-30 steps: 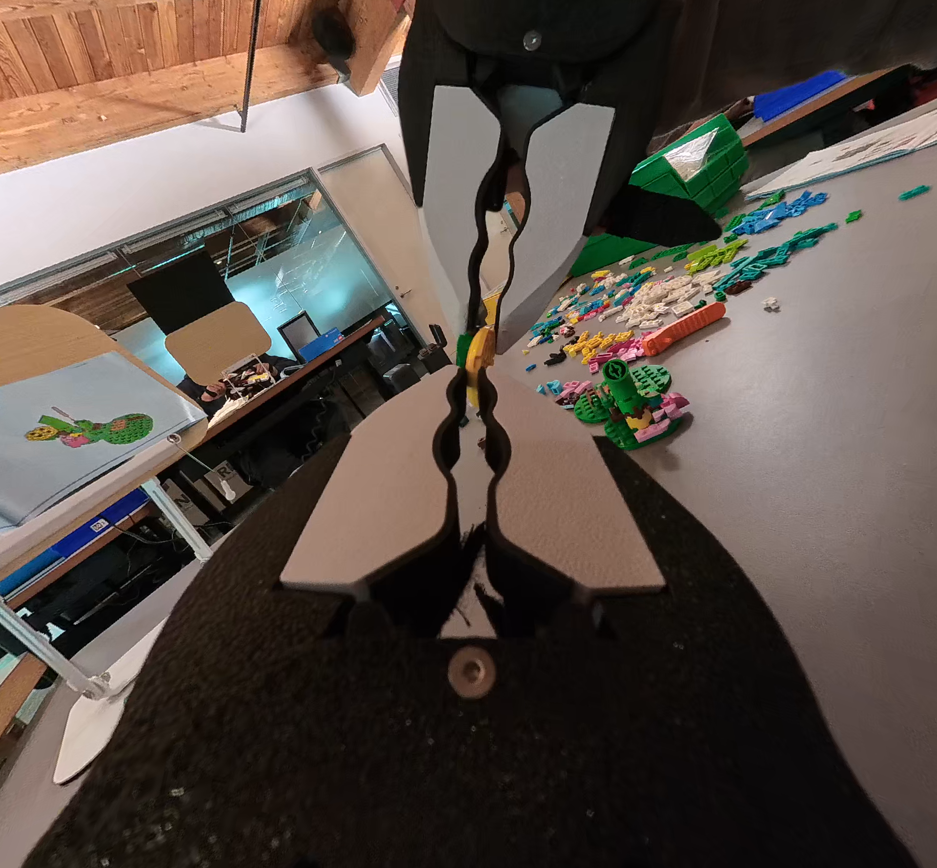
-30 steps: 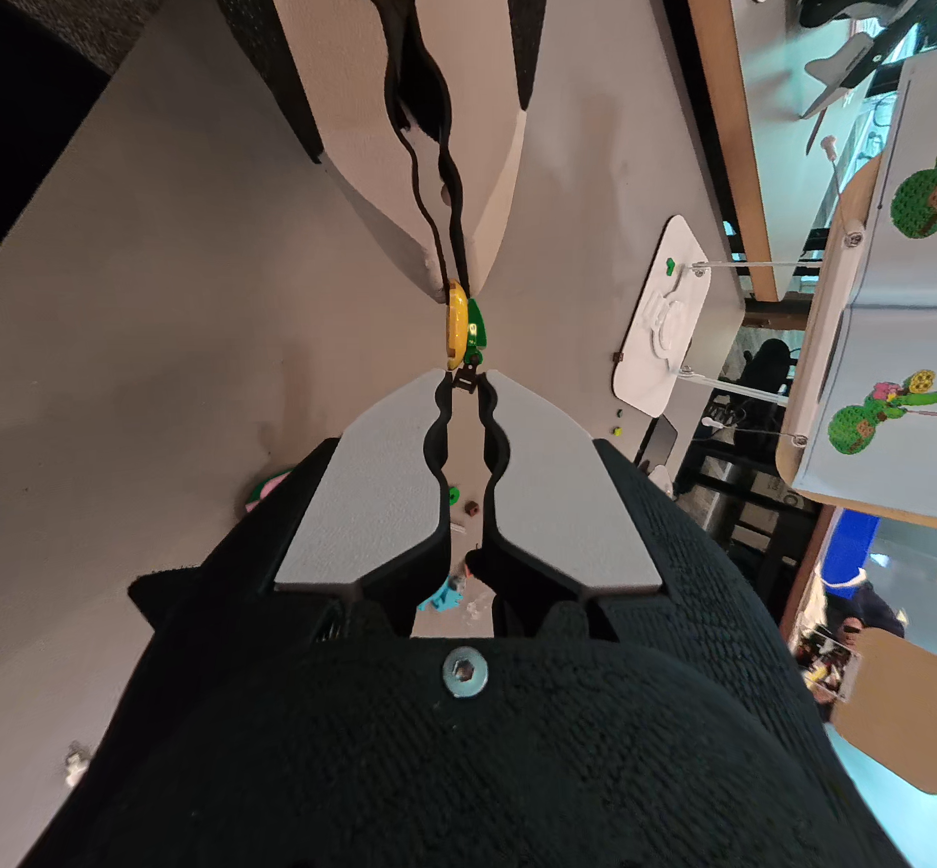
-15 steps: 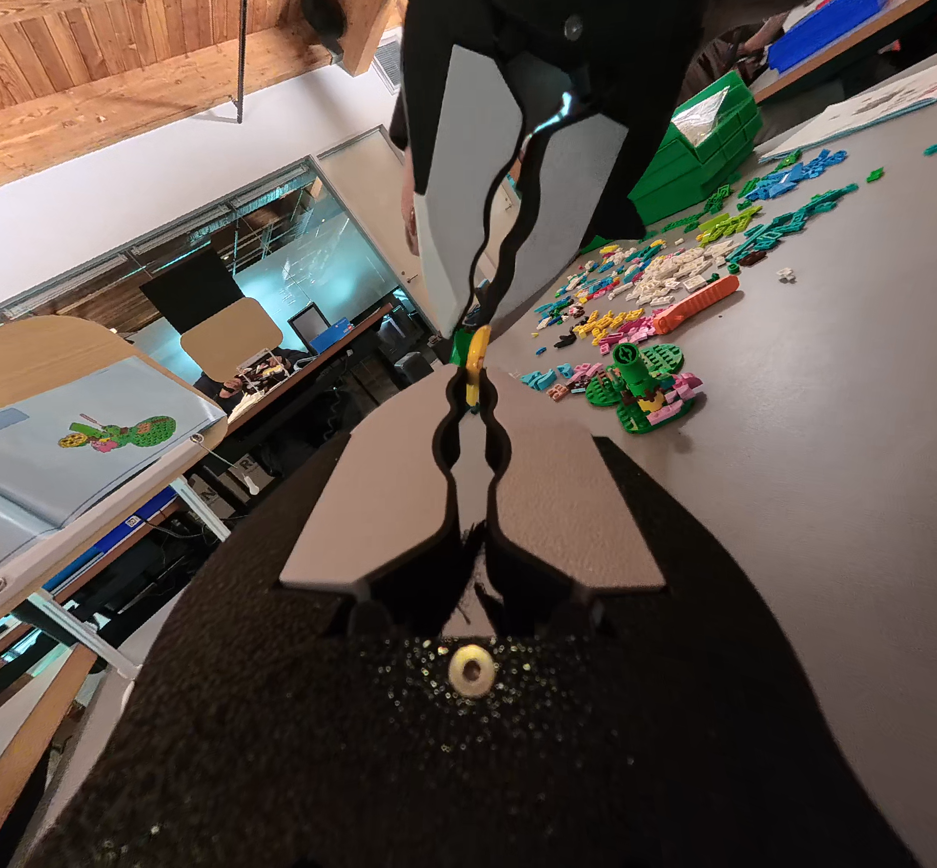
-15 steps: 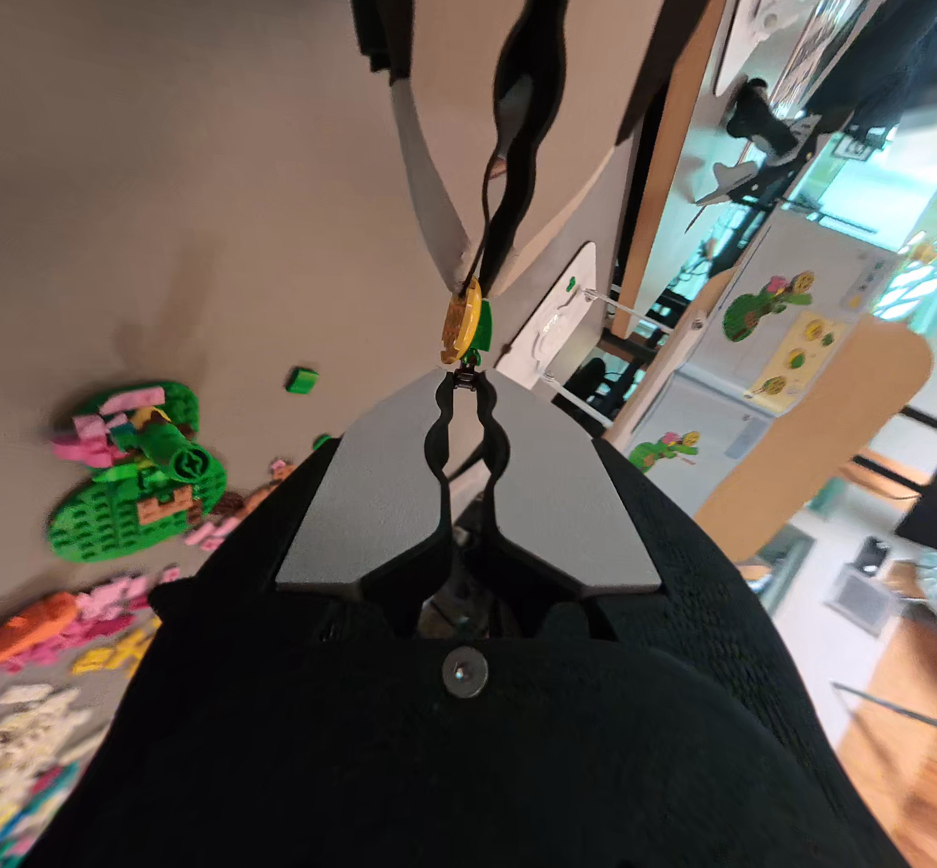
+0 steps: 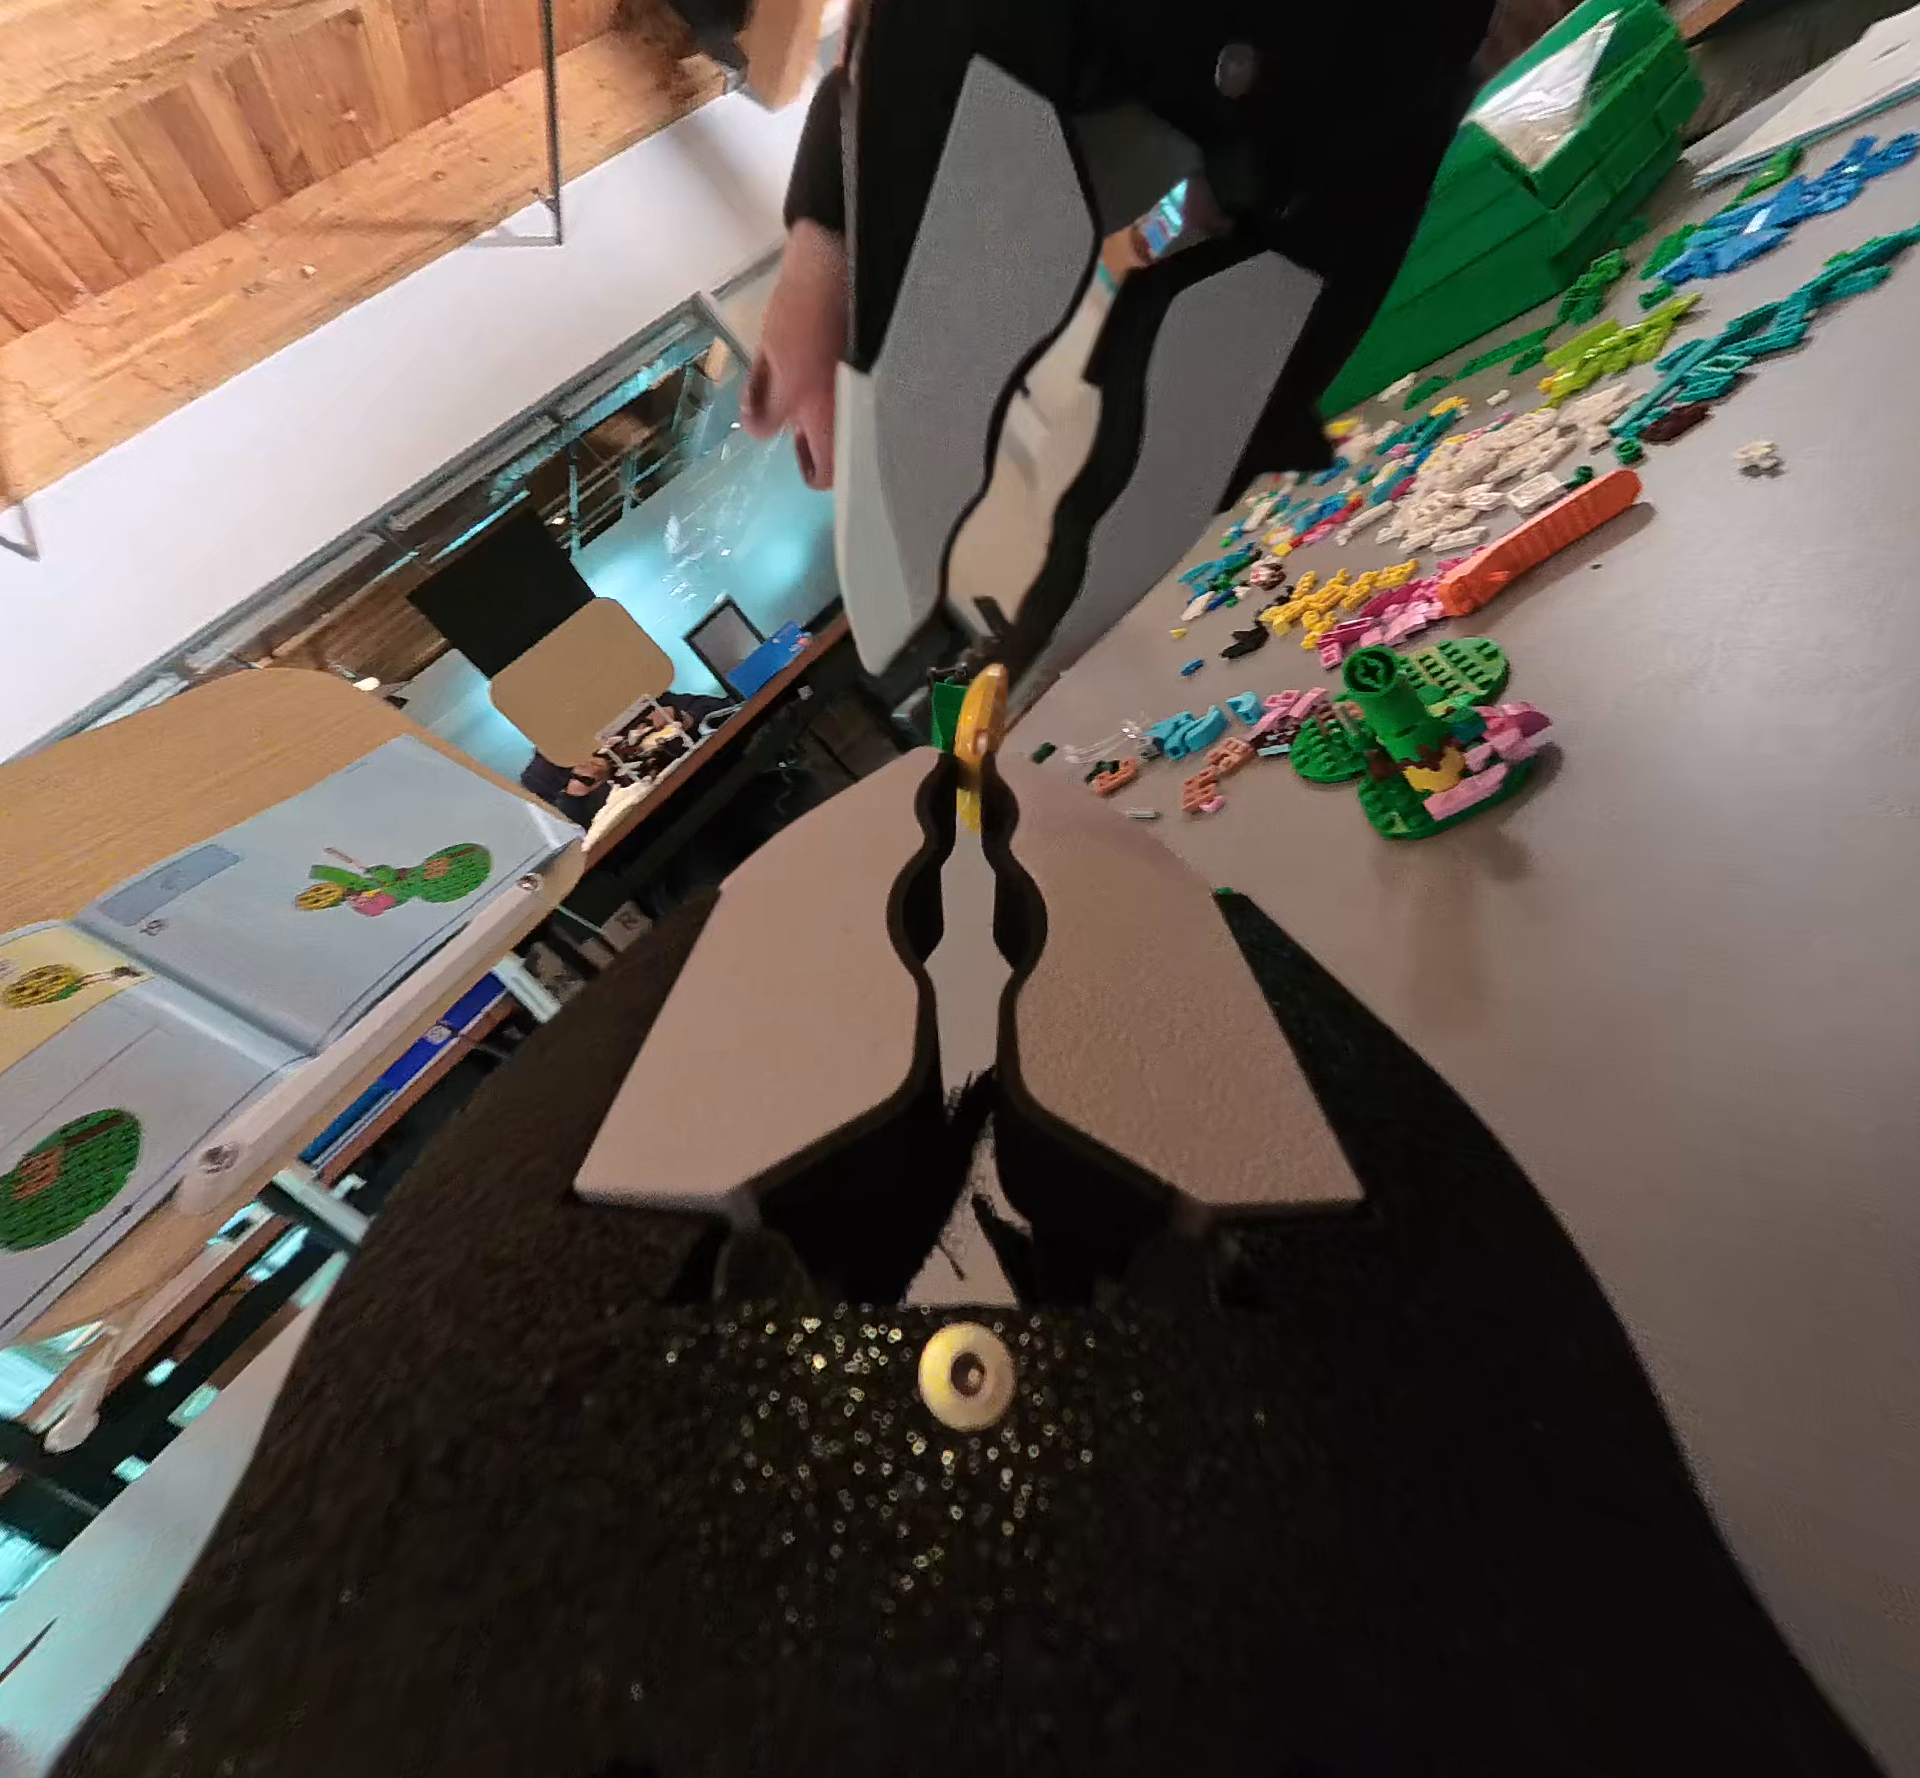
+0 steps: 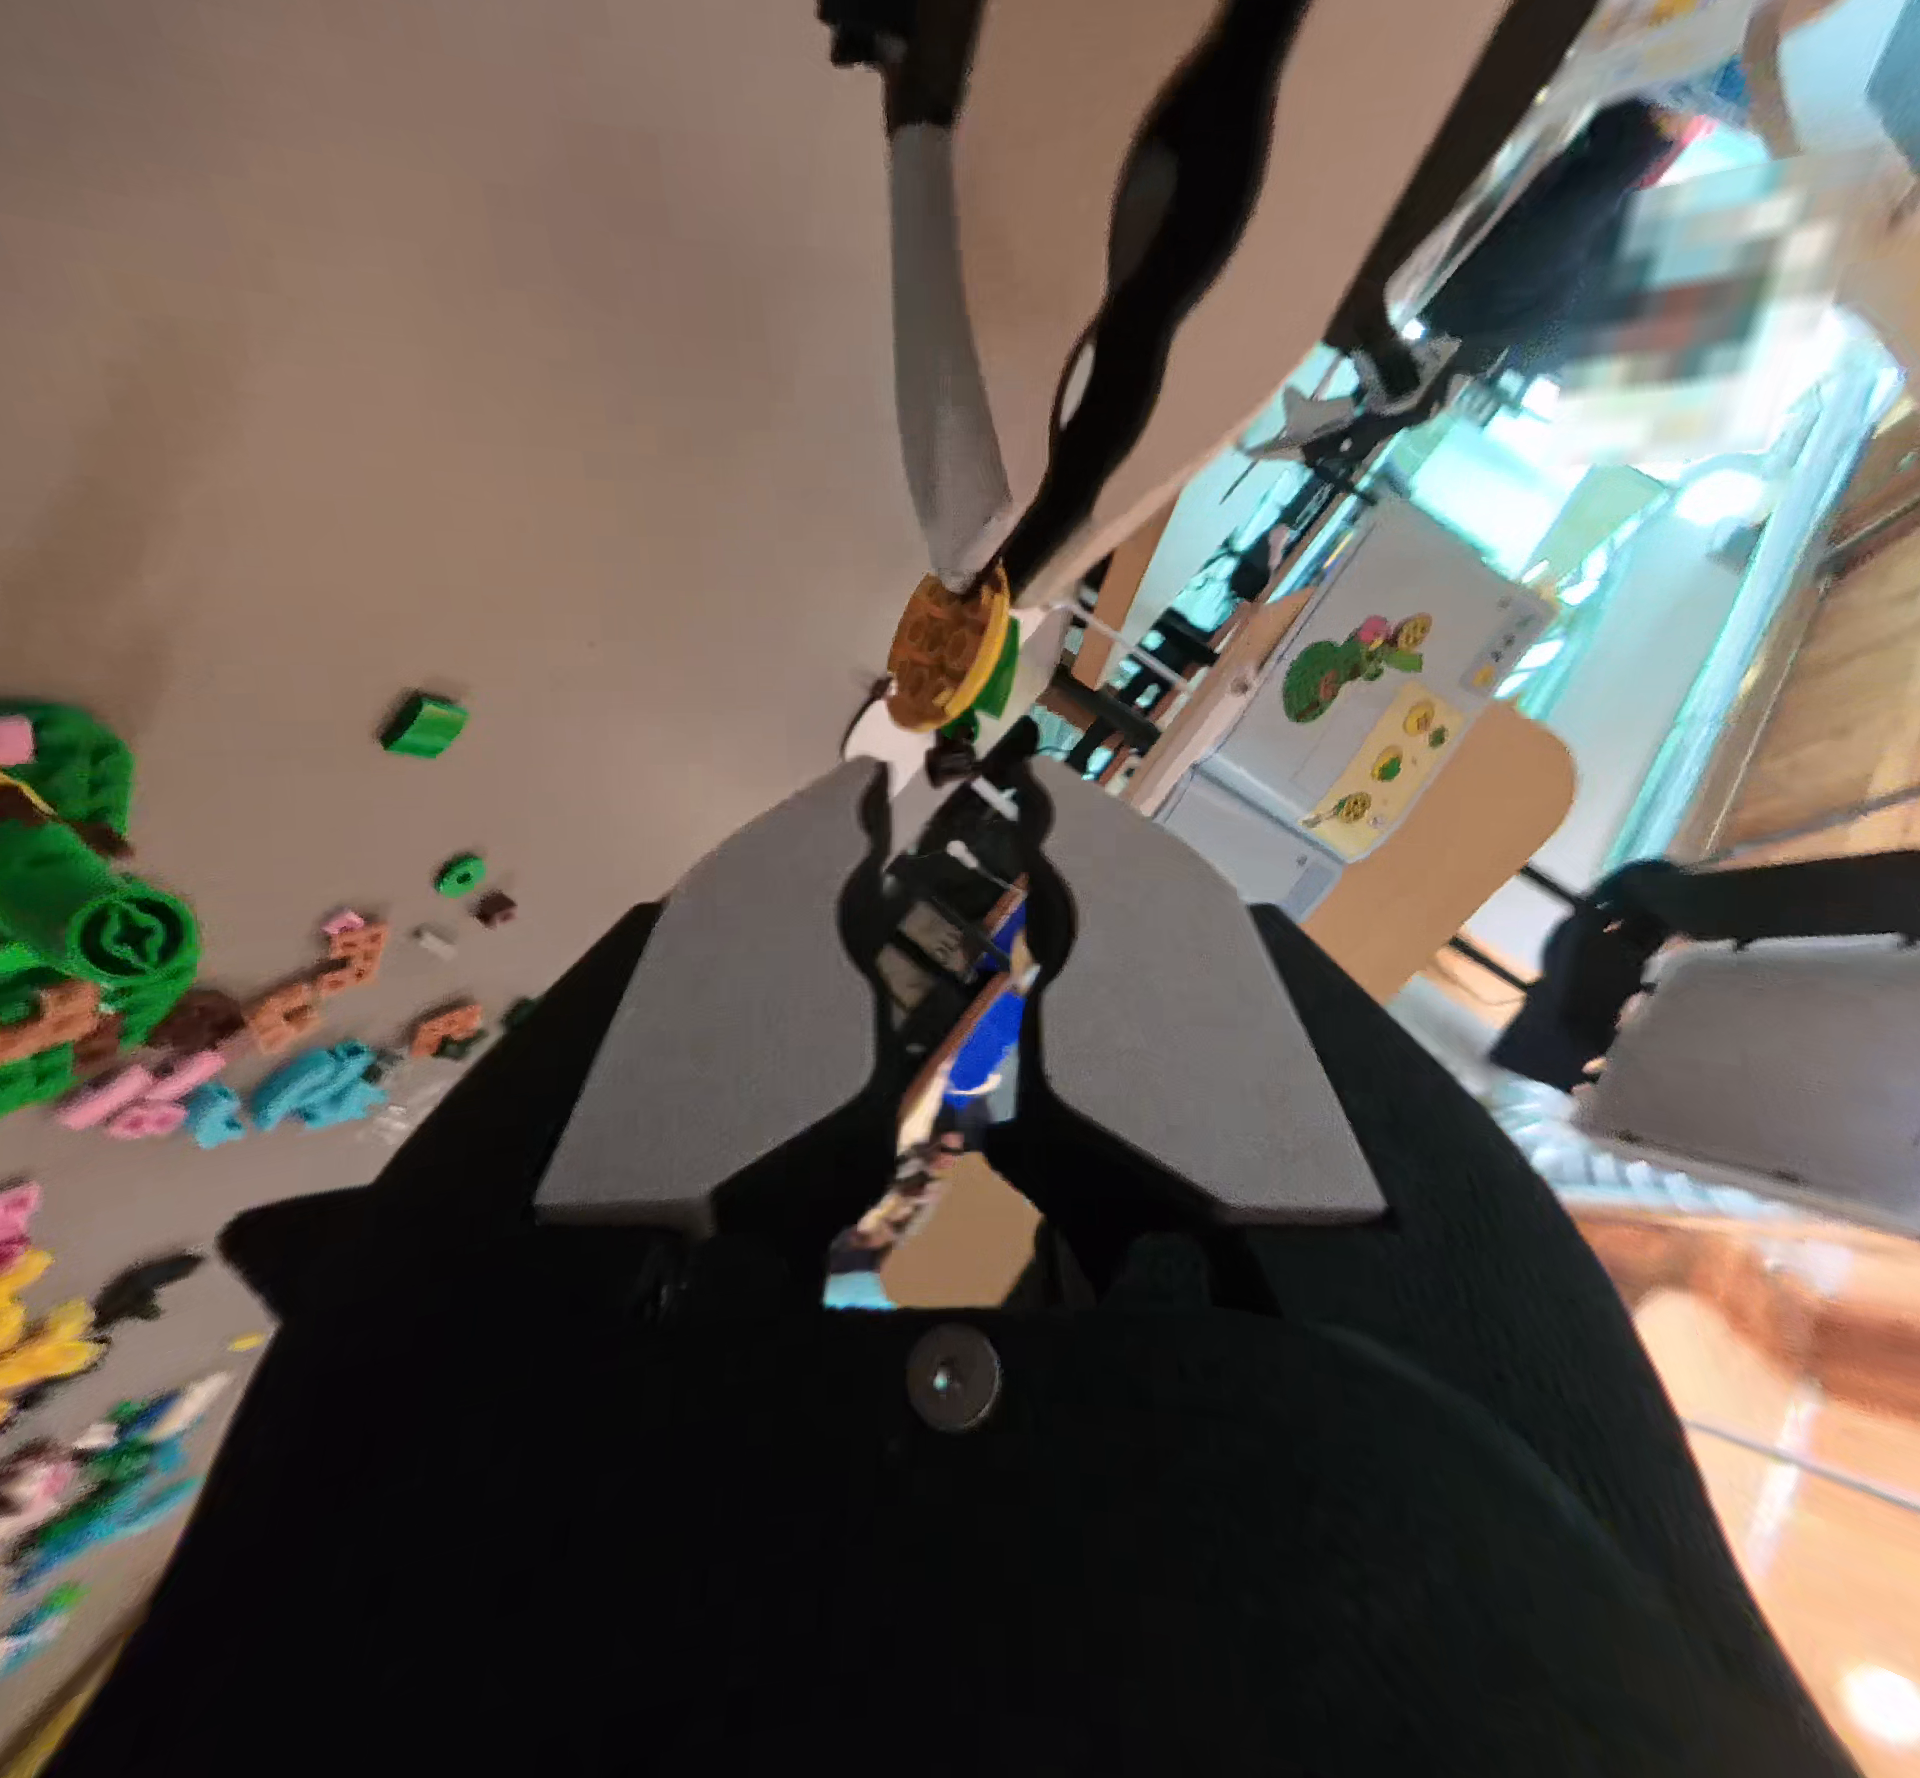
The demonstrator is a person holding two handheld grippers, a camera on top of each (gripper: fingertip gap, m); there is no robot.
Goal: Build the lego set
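Observation:
My left gripper is shut on the edge of a yellow round piece with a green part on its back, held above the grey table. In the right wrist view the yellow piece hangs from the left gripper's fingers, with a small black pin below it. My right gripper faces it tip to tip; its jaws stand apart around the pin without clamping it. The green build on round plates stands on the table to the right and also shows in the right wrist view.
Sorted piles of loose bricks, an orange brick separator and a green box lie beyond the build. A loose green brick lies on the table. An instruction booklet on a stand is at the left table edge. My left and right fingertips are right by each other.
My right gripper's jaws have opened and let go of the black pin under the yellow piece. Both grippers have swung, so the build and bricks now show at the right view's left.

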